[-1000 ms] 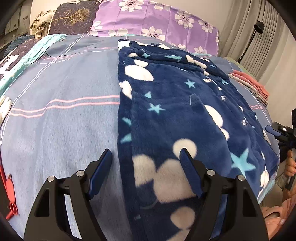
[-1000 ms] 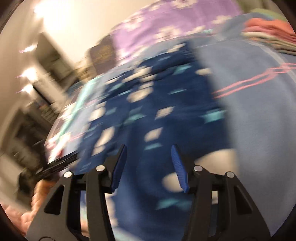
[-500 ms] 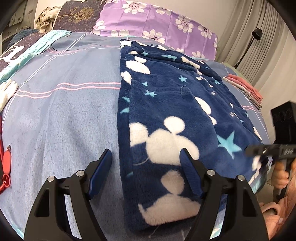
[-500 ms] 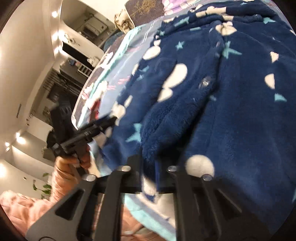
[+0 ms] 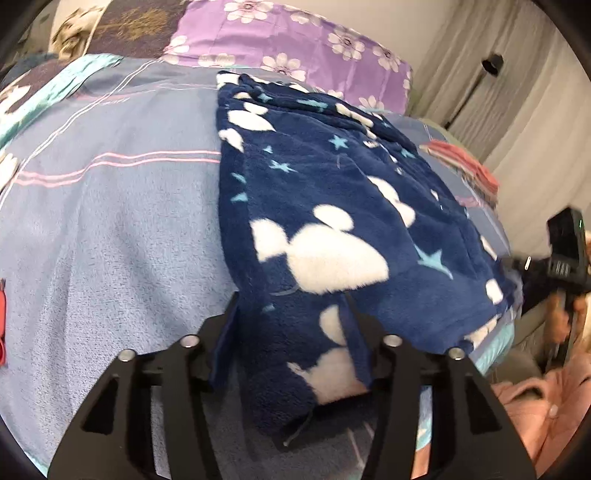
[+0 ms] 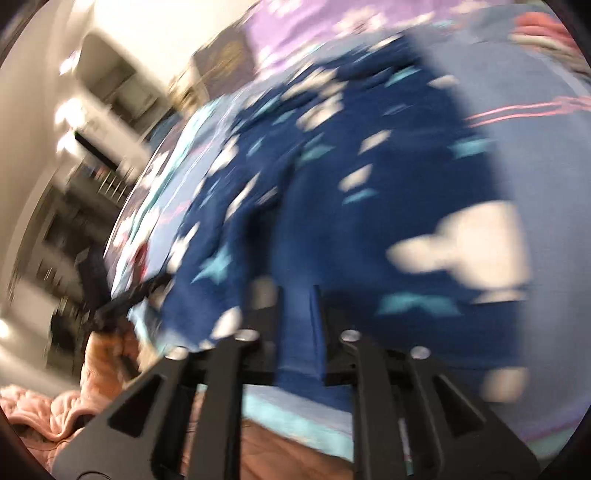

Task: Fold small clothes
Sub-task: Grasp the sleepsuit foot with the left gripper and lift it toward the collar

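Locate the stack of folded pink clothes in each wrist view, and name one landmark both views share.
Left wrist: stack of folded pink clothes at right edge, beyond the navy fleece garment.
Right wrist: blurred, top right corner.
Shared landmark: purple floral pillow, across the top of both views.

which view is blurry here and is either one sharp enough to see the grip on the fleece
Right wrist view: heavy motion smear across the navy fleece garment and room, though fabric shows between the right gripper fingers. Left wrist view: mostly sharp, with fisheye bending at the edges; the left gripper is clamped on the garment's near hem, and only the far right side is smeared.
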A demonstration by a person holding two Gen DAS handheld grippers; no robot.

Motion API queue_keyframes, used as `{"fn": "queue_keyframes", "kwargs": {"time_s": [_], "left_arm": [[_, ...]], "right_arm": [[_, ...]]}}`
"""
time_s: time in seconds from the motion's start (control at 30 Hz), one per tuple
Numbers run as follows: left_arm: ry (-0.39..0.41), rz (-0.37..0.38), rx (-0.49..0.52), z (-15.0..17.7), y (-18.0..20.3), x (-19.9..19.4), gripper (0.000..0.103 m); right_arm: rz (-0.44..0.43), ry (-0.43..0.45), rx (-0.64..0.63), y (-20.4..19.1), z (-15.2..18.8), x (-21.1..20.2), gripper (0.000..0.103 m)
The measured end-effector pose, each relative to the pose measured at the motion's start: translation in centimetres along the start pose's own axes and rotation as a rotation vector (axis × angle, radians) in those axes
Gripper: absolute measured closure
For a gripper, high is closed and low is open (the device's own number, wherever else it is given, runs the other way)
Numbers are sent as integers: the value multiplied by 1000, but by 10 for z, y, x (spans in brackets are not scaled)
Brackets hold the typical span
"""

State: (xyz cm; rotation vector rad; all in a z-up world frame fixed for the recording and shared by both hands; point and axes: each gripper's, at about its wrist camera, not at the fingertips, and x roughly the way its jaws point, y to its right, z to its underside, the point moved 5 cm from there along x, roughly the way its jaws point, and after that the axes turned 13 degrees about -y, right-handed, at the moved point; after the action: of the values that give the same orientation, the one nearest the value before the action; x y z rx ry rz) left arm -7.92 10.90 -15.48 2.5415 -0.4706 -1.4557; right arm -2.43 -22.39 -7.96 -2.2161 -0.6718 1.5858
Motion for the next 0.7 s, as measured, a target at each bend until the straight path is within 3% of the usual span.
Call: {"fn": "queue_keyframes", "kwargs": {"time_s": [0.1,0.17,0.27,0.4,0.5,0.53,0.6,0.67,0.7], "left_arm": [[-14,-24,26,0,6,3,41],[-21,-21,12,-2,5,3,40],[-42,18,-8,1,4,0,41],[-65,66,2,7,4,-2,41],[-49,142,-34,2,1,4,43],[-38,180,-61,-1,-1,7,47],[-27,208,-88,-4,-1,10,55],[-20,209,-104,-7,0,11,68],[-13,218,-109,-9,2,10,81]], "right_arm": [[88,75,105,39,4,-29,64],[91,75,185,63,11,-34,61],[-17,3,278,86,26,-17,60],[-177,-53,226,72,26,10,44],[-231,-67,214,66,14,21,43],[-257,-76,203,62,9,24,46],[-289,-109,196,57,1,31,79],[-295,-107,191,51,-4,35,86],[-298,-94,180,49,-5,32,87]]}}
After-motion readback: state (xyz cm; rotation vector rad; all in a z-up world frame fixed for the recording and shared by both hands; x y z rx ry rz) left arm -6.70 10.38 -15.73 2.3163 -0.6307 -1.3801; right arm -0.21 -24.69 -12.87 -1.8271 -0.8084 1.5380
